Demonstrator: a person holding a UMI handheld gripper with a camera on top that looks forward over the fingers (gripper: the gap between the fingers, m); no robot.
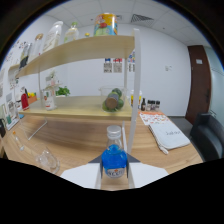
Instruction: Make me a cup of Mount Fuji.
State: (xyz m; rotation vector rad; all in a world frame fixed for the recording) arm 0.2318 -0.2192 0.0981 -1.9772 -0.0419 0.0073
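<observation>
The hand-held gripper [115, 176] had its two pale fingers [82, 175] showing only as light wedges low in the gripper view, and a small clear bottle of bright blue liquid with a white label [114, 161] stood upright between them on the wooden surface [75, 137]. Whether the fingers pressed on the bottle or stood slightly off it could not be told — their tips were hidden below.

Beside the bottle to the left lay a clear glass vessel [47, 161], tilted, near the surface's edge. Just behind the bottle rose a thin clear upright panel [133, 95] of a two-tier light wooden shelf [80, 50]. On the lower tier sat a round green-and-brown object [113, 101]; on the top tier stood a colourful printed can [106, 25] and clear bottles [54, 34]. To the right a white cloth bag [169, 135] lay on the surface — beyond it, a dark brown door [199, 82].
</observation>
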